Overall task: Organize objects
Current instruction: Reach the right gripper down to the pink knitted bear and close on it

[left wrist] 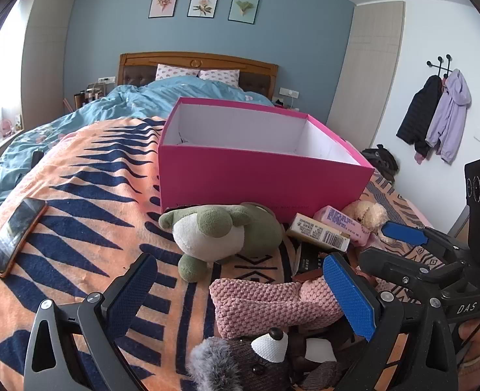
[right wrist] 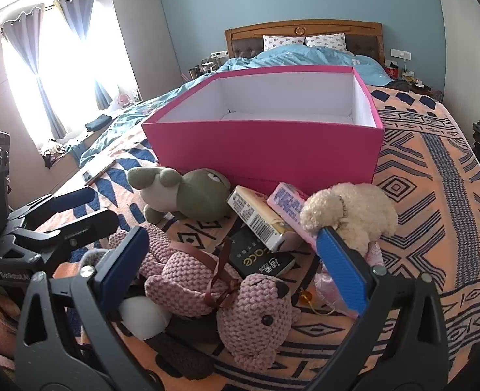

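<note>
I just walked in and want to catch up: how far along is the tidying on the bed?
Nothing looks done: the open pink cardboard box looks empty. Nothing is in hand; the left claw and right claw are both open over the pile. Still left on the blanket: the green plush toy, pink knitted bear, cream fluffy dog, the small packaged boxes and others.

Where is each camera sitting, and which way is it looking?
Left wrist: sits on the left gripper, low over the blanket, facing the pink box and headboard; its open fingers and the right gripper show.
Right wrist: sits on the right gripper, facing the same box; its open fingers and the left gripper show.
Shared: box, green plush, pink knitted bear.
</note>
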Demonstrator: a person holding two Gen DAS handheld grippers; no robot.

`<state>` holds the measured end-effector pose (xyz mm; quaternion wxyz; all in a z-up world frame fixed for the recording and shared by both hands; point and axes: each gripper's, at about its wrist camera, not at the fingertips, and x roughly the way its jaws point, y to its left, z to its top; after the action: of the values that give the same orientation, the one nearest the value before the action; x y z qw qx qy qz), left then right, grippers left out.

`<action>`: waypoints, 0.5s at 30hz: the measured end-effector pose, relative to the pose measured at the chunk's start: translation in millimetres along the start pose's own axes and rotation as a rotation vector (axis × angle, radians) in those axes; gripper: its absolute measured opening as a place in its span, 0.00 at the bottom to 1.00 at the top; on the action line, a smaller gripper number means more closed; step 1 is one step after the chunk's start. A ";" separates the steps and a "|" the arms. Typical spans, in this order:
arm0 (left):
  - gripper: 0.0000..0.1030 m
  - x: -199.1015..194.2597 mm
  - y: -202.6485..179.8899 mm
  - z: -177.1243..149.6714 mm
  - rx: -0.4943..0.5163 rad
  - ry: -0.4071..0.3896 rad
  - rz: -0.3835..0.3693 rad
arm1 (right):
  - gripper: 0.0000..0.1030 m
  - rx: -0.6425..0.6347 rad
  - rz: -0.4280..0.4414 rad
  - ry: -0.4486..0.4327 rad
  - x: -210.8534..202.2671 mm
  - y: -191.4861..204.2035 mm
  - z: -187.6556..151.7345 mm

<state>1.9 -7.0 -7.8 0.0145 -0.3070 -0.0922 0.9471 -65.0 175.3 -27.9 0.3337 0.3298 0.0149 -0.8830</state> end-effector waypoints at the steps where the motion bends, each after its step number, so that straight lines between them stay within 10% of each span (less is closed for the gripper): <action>1: 1.00 0.0 0.1 -0.1 0.000 0.000 0.000 | 1.00 -0.001 0.001 0.001 0.7 0.3 0.2; 15: 1.00 2.4 4.2 2.1 0.005 0.002 0.009 | 1.00 -0.004 0.028 0.016 9.4 0.3 6.8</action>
<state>-1.2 -11.2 -8.3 0.0110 -0.3081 -0.0885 0.9472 -74.0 167.9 -28.0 0.3464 0.3363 0.0147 -0.8756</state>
